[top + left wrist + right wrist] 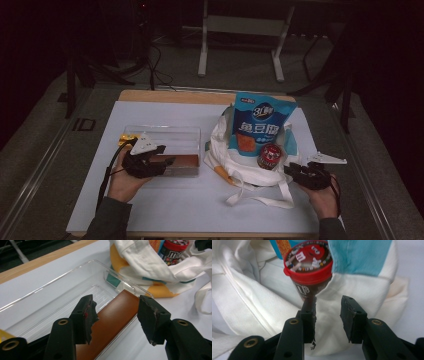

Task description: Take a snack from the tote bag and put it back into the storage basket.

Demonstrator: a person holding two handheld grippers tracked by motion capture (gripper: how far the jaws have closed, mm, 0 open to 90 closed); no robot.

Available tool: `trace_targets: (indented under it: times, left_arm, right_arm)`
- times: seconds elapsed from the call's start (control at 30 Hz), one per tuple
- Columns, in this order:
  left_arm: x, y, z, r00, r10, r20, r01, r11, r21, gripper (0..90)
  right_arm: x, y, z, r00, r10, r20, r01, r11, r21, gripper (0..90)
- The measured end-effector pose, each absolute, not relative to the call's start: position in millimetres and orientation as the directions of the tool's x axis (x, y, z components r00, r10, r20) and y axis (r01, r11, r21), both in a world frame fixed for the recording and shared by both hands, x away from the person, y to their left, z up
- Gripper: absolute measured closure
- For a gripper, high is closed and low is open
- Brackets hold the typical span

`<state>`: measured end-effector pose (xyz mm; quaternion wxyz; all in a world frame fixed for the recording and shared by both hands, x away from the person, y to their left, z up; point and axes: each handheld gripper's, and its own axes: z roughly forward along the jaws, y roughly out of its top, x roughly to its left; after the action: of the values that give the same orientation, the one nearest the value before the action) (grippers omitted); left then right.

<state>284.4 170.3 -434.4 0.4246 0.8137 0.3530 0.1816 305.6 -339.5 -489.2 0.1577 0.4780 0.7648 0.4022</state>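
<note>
A brown rectangular bar [184,161] lies along the near side of a clear plastic tray [165,133]. My left gripper [167,161] reaches into the tray from the left. In the left gripper view its jaws [116,317] stand open astride the bar [117,306], with a gap on the right side. A white cloth bag [250,172] holds a blue snack pouch [262,122] and a red-capped candy tube [269,156]. My right gripper [291,169] sits at the bag's right. Its jaws [328,315] are open just below the tube [308,262], with bag cloth [249,302] behind.
Everything rests on a white mat [165,205] over a wooden table [175,96]. A small yellow item [126,138] lies at the tray's left end. The bag's straps [260,200] trail toward the front edge. Metal furniture legs [202,55] stand on the floor beyond.
</note>
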Motion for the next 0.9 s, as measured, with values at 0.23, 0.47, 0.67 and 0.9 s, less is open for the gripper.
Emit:
trace_targets:
  times: [0.23, 0.47, 0.67, 0.9]
  left_arm:
    - [281, 169, -439, 0.689, 0.725, -0.01, 0.419, -0.387, 0.821, 47.5]
    - [278, 171, -448, 0.692, 0.721, -0.019, 0.424, -0.386, 0.819, 50.2]
    - [274, 168, -451, 0.7, 0.714, -0.021, 0.418, -0.386, 0.823, 52.5]
    - [270, 163, -456, 0.709, 0.704, -0.029, 0.418, -0.386, 0.823, 52.8]
  right_arm:
    - [309, -341, -475, -0.501, 0.855, 0.136, 0.588, 0.22, 0.778, 64.2]
    - [313, -332, -461, -0.532, 0.841, 0.096, 0.556, 0.261, 0.79, 66.4]
    - [317, -328, -449, -0.55, 0.831, 0.086, 0.529, 0.267, 0.805, 67.7]
    - [322, -325, -440, -0.556, 0.828, 0.065, 0.514, 0.281, 0.81, 67.9]
